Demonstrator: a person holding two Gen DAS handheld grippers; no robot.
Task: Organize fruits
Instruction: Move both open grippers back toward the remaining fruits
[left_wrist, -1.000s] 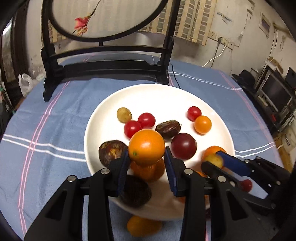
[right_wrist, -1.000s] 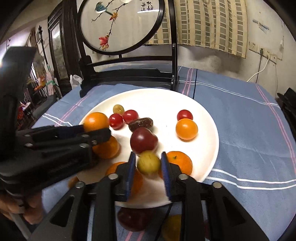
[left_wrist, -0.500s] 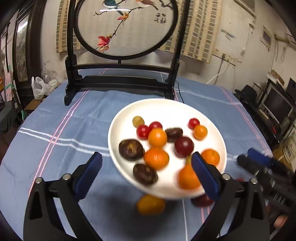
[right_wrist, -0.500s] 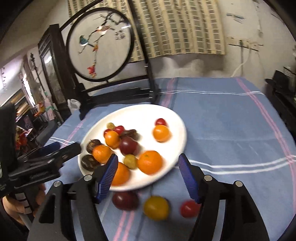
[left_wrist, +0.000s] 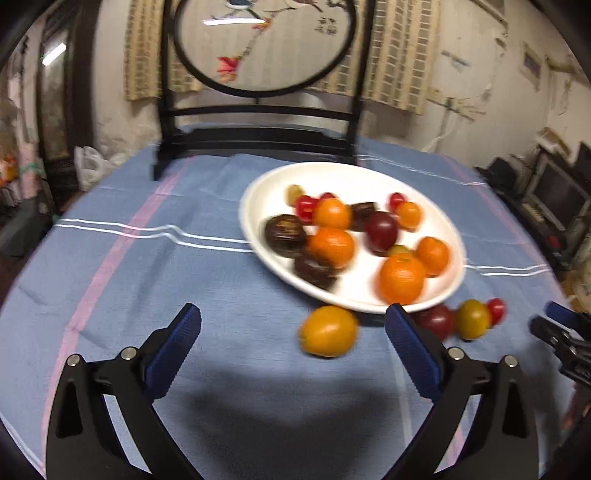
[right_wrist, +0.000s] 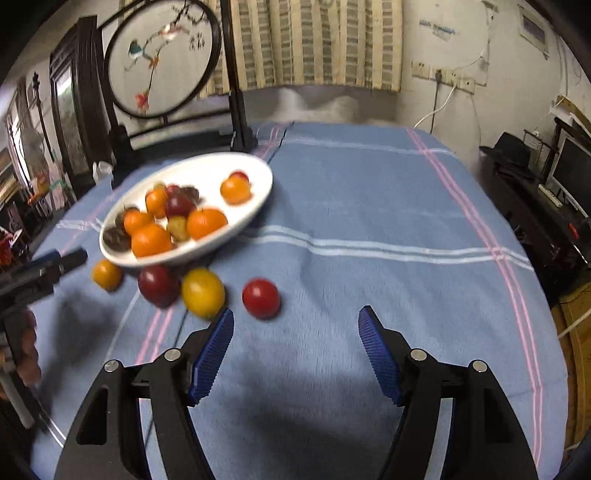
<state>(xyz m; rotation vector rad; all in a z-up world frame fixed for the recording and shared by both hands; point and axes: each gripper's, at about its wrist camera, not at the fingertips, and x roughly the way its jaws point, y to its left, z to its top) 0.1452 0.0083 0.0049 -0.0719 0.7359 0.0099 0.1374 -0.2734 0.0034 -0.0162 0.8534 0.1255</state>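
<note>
Across the middle of both views a white plate (left_wrist: 258, 206) is seen on the blue-clothed bench (left_wrist: 147, 266), heaped with oranges, dark plums, cherry tomatoes and what look like dates; four fruits are left on the cloth just below the plate's near rim: an orange fruit (left_wrist: 328, 331) at lower centre of the left wrist view, and, in the right wrist view, a dark red plum (right_wrist: 159, 285) touching a yellow fruit (right_wrist: 202, 292), with a red tomato (right_wrist: 260, 298) a little apart to their right; the left hand-held gripper (left_wrist: 291, 341) is held released, its blue pads spread wide with nothing between them, the orange fruit lying ahead in the gap; the right hand-held gripper (right_wrist: 295, 341) is likewise released and empty, its pads set below and to the right of the red tomato; both pictures are blurred, so fine contact cannot be judged; the step in hand is judged to be the gathering of the stray fruits, most of the sorting being already done; for the next move, each gripper would need to be lowered over its nearest fruit, closed gently on the round sides so that the fruit is not squeezed away, then lifted over the rim to a bare part of the plate.
</note>
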